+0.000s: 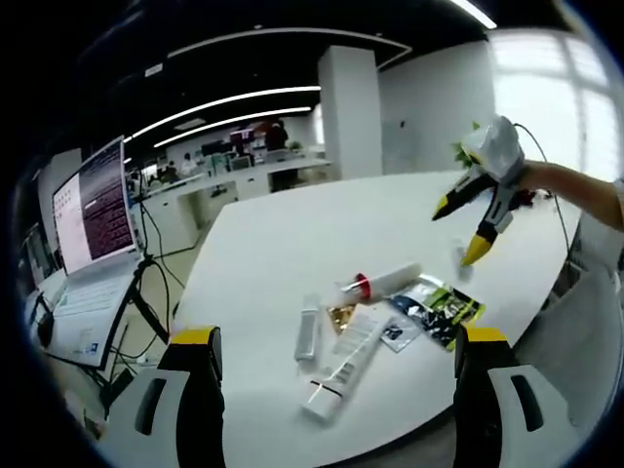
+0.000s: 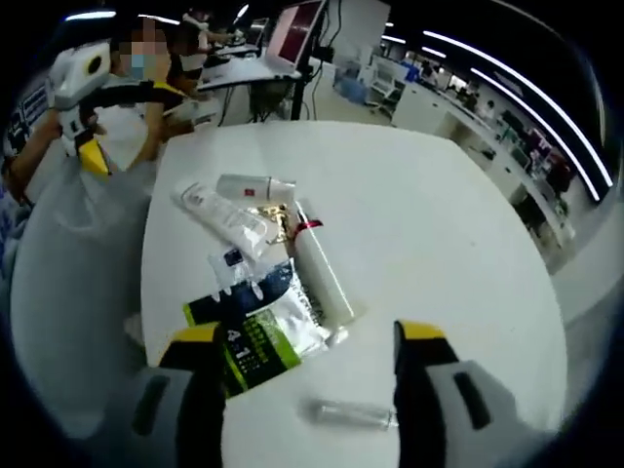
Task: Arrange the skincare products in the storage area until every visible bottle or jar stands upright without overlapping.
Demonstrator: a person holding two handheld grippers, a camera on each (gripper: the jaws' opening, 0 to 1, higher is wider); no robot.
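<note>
white table (image 1: 292, 234) is carrying the skincare products lying flat in a cluster: a long white tube (image 2: 325, 273), a flat tube (image 2: 226, 215), green-black sachets (image 2: 255, 336). left gripper (image 1: 336, 341) and right gripper (image 2: 307, 336) are hovering wide open, holding nothing; a clear vial (image 2: 353, 414) is lying between the right jaws.

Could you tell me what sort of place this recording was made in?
Most likely an open-plan office. Long ceiling light strips run over rows of desks in the background, a laptop sits on a stand, and the skincare items lie on a large white table.
</note>
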